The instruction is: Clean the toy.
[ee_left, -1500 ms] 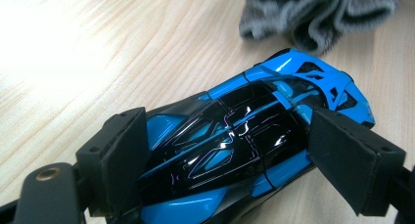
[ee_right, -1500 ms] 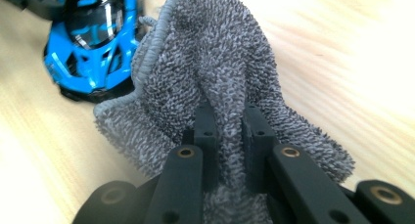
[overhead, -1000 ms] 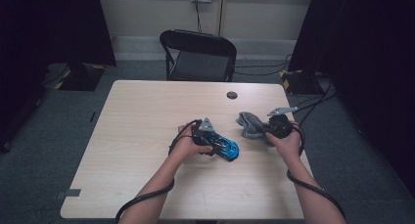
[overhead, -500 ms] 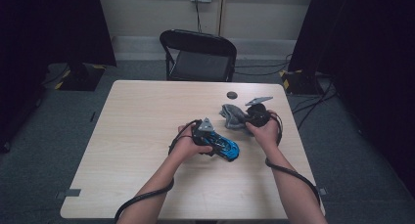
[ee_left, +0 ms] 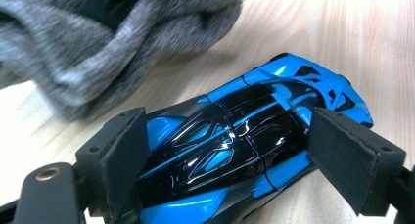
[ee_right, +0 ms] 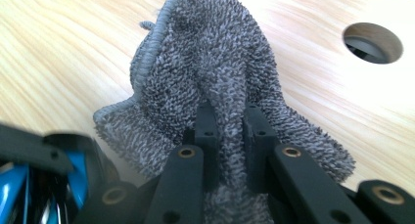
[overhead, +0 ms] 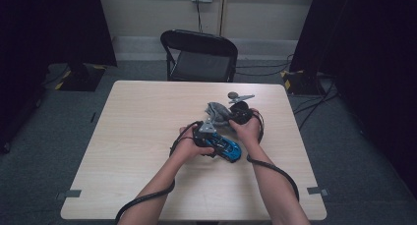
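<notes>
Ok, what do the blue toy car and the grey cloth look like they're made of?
The blue toy car: hard, glossy shell, probably painted plastic or die-cast metal; it mirrors light in sharp streaks across blue and black panels. The grey cloth: soft terry or microfibre by the look, with a looped fuzzy pile, a stitched edge, and limp folds where it bunches.

I am bringing the right gripper (overhead: 227,118), clamped on the grey cloth (overhead: 216,113), inward across the table (overhead: 137,136) from its right side; the cloth is now lying just beside the blue toy car (overhead: 227,148) rather than well apart from it.
</notes>
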Available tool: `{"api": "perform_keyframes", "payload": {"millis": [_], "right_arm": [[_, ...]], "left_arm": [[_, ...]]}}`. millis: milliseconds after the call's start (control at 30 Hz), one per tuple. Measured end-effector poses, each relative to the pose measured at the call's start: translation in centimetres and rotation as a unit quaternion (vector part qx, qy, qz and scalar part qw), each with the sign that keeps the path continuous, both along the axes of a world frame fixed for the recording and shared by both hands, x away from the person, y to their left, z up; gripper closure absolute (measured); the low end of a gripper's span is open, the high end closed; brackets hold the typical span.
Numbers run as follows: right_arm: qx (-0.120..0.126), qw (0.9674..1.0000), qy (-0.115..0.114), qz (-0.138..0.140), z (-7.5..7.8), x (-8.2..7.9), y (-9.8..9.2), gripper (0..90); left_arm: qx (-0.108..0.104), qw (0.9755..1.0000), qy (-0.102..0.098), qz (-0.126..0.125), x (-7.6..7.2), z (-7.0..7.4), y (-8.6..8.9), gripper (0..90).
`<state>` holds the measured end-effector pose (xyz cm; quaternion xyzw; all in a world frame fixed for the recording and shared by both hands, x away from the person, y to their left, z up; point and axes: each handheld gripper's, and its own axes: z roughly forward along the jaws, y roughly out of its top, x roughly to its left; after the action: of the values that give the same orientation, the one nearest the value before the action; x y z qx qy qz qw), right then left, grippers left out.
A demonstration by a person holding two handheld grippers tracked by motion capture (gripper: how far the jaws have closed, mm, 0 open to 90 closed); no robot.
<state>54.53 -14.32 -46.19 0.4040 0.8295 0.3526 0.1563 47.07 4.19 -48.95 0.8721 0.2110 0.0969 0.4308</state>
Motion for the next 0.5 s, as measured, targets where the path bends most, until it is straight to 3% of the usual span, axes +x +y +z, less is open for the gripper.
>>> {"api": "perform_keyframes", "payload": {"millis": [233, 433, 500], "right_arm": [[-0.003, 0.9999, 0.011, -0.007, -0.6, 0.0, 1.8, 80.3], [-0.014, 0.9986, 0.013, 0.049, -1.7, -0.7, 3.0, 80.1], [-0.024, 0.9982, 0.014, 0.053, -2.0, -0.9, 3.1, 80.2]], "left_arm": [[0.000, 1.0000, 0.001, -0.001, 0.1, 0.0, 0.0, 15.3], [-0.003, 1.0000, 0.001, 0.000, 0.0, 0.0, 0.0, 15.3], [-0.004, 1.0000, 0.002, 0.001, 0.0, 0.0, 0.0, 15.3]]}}
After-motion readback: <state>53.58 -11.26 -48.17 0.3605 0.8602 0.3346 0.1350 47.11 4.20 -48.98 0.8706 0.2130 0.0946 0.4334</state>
